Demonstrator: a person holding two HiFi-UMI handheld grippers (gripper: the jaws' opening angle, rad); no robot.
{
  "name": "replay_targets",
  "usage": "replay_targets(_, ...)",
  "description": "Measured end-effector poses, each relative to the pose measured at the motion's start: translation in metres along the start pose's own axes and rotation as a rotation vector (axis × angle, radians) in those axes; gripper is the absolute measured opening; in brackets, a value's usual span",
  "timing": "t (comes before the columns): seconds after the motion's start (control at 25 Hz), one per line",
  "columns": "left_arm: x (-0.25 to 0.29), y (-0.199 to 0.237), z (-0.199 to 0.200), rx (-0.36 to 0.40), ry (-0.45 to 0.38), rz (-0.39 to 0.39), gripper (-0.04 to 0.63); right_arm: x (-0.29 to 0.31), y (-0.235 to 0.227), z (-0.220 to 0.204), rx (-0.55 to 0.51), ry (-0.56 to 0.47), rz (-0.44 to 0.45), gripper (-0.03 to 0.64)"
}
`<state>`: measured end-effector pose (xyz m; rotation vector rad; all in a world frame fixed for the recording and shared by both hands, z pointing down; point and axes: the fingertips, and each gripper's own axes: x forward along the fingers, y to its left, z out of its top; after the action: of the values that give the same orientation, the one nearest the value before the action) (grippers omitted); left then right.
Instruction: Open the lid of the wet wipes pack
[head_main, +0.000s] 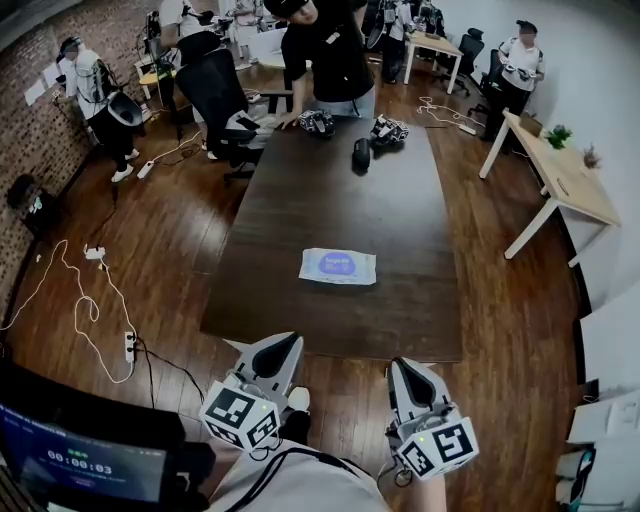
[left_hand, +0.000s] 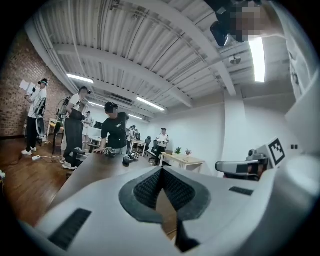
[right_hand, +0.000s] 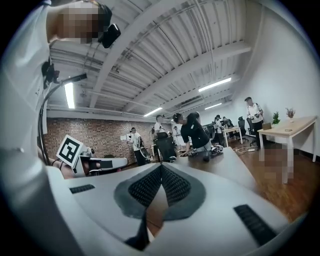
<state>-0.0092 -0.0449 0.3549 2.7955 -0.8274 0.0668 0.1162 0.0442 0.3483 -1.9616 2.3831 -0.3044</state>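
the wet wipes pack (head_main: 338, 266) looks smooth plastic film, the table (head_main: 330, 200) matt dark wood.

Left gripper (head_main: 287, 343), right gripper (head_main: 402, 368) — pale grey shells, dark ribbed fingers (left_hand: 147, 190), white cubes (head_main: 240, 415) bearing black square markers; black cable (head_main: 290, 463) across light shirt (head_main: 310, 492).

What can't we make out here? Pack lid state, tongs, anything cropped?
wet wipes pack: seen in the head view only, too small to tell whether it's open or shut.
Same pack in both gripper views: out of sight; the left tongs and right tongs fill the lower frame.
dark items at the far end of the table: too small to identify.
screen: cut by the bottom-left edge, head view.
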Motion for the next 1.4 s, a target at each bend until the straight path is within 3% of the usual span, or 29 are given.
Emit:
replay_targets(0.32, 0.075, 0.085, 0.038, 0.014, -0.007, -0.069, 0.001, 0.105, -0.021, 0.03, -0.058, 0.001, -0.044, 0.008)
replay_targets(0.68, 0.131, 0.144, 0.035, -0.009, 0.015, -0.1, 0.0, 0.184, -0.056, 0.03, -0.094, 0.049, -0.072, 0.008)
replay_targets(0.88, 0.153, 0.166, 0.007, -0.044, 0.066, -0.067, 0.0, 0.22, -0.074, 0.012, -0.116, 0.117, -0.03, 0.008)
replay_targets(1.08, 0.201, 0.179, -0.039, -0.055, 0.138, -0.043, 0.0, 0.268, -0.114, -0.032, -0.144, 0.215, 0.057, 0.008)
replay_targets(1.4, 0.223, 0.189, -0.092, -0.083, 0.23, 0.016, 0.0, 0.309, -0.123, -0.081, -0.212, 0.334, 0.194, 0.008)
